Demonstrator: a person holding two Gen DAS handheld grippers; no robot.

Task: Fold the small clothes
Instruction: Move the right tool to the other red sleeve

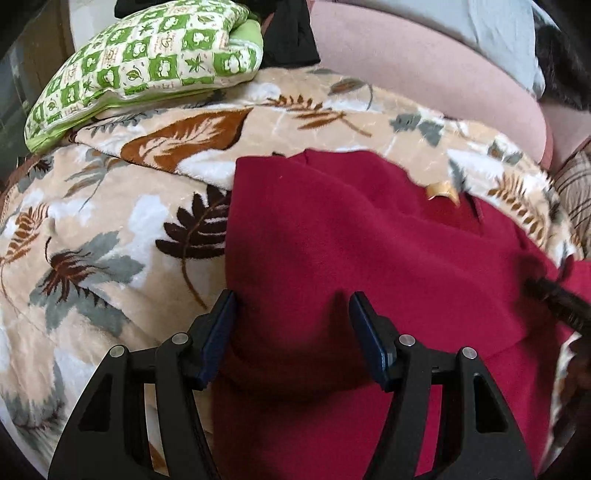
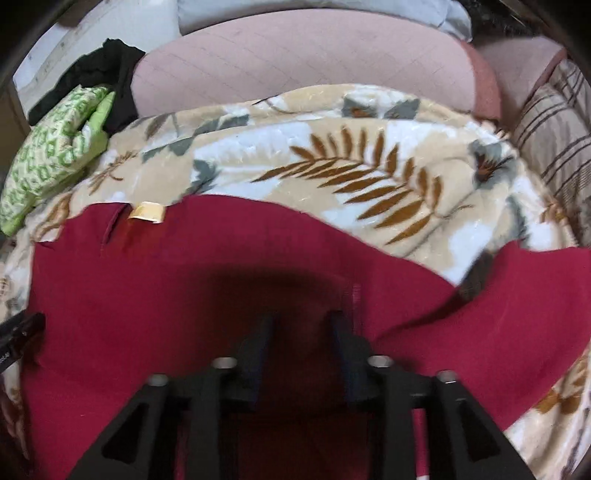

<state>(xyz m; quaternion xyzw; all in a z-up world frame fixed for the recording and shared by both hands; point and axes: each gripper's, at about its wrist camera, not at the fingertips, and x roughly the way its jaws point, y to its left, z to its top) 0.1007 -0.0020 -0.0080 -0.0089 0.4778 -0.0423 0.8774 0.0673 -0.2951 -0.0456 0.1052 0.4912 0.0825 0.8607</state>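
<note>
A dark red garment (image 1: 369, 258) lies spread on a beige leaf-print blanket (image 1: 92, 221); a small gold label (image 1: 441, 192) shows near its far edge. My left gripper (image 1: 291, 299) is open, its jaws just above the garment's left part, nothing between them. In the right wrist view the same garment (image 2: 184, 277) fills the foreground, with the label (image 2: 147, 212) at its far left edge. My right gripper (image 2: 301, 319) is open low over the garment's middle, with a fold running off to the right. The right gripper's tip shows at the right edge of the left wrist view (image 1: 554, 299).
A green-and-white patterned pillow (image 1: 147, 62) lies at the far left, with black cloth (image 1: 291, 33) behind it. A pink cushion (image 2: 295, 70) runs along the back. A striped brown fabric (image 2: 554, 147) sits at the far right. The blanket (image 2: 351, 166) extends beyond the garment.
</note>
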